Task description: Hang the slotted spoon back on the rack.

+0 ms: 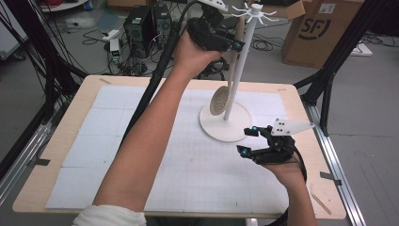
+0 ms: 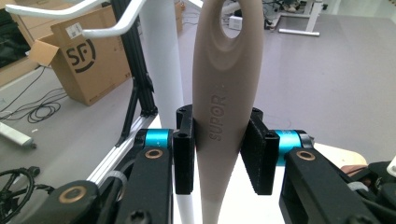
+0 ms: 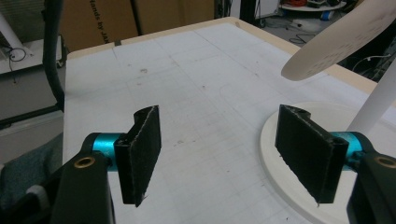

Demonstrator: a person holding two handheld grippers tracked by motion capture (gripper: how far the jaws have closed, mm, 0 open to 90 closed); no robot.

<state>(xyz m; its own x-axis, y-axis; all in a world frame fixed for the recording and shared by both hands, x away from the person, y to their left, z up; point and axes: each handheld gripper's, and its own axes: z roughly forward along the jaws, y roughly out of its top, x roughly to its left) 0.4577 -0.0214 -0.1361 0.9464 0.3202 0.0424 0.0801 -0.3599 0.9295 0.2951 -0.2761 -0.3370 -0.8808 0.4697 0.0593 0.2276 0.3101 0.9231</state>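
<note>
A beige slotted spoon (image 1: 220,100) hangs upright beside the white rack pole (image 1: 239,70), its perforated head just above the round white base (image 1: 226,123). My left gripper (image 1: 235,46) is raised high and shut on the spoon's handle (image 2: 219,107), marked SUPOR, with the hanging hole above the jaws. White hooks (image 2: 100,31) of the rack top spread at the upper left of the left gripper view. My right gripper (image 1: 248,140) is open low over the mat, beside the base's near right edge. Its pads (image 3: 142,149) hold nothing; the spoon head (image 3: 341,39) hangs ahead of it.
A white gridded mat (image 1: 141,141) covers the wooden table. A cardboard box (image 1: 320,28) stands on the floor at the back right. Black frame legs (image 1: 329,70) flank the table, and cables and electronics (image 1: 141,28) lie on the floor behind.
</note>
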